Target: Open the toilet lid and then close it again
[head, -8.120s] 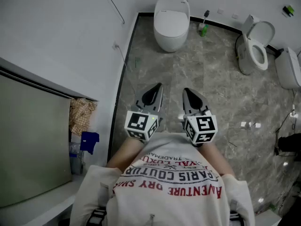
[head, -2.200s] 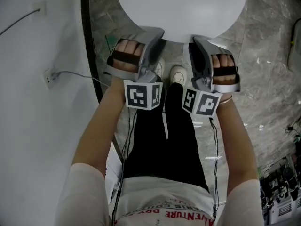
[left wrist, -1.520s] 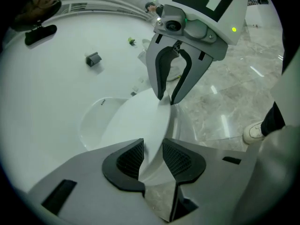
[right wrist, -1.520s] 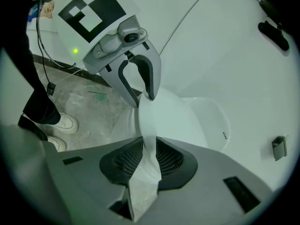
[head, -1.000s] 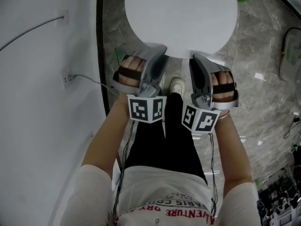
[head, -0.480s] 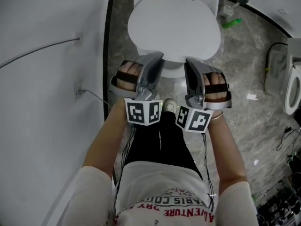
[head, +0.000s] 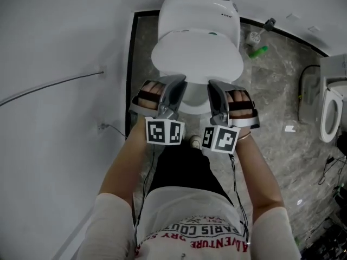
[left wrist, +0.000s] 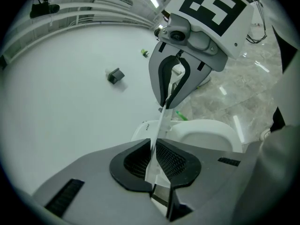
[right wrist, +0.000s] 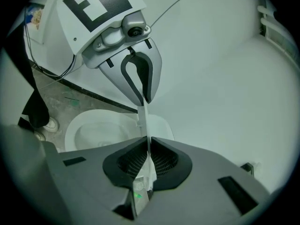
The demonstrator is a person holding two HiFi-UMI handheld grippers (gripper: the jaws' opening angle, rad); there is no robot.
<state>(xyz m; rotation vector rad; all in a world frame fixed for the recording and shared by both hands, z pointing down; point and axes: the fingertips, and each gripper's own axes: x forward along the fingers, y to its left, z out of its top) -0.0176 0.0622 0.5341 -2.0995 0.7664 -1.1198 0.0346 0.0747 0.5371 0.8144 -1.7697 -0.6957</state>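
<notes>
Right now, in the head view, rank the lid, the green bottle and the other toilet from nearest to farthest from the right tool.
1. lid: its front edge is clamped in the right tool.
2. green bottle: lying on the floor, just right of the toilet.
3. other toilet: at the picture's far right edge.

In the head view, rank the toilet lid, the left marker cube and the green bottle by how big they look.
1. Lid, largest by far.
2. Left cube, though it sits nearer the camera, which flatters it.
3. Bottle, smallest.
</notes>
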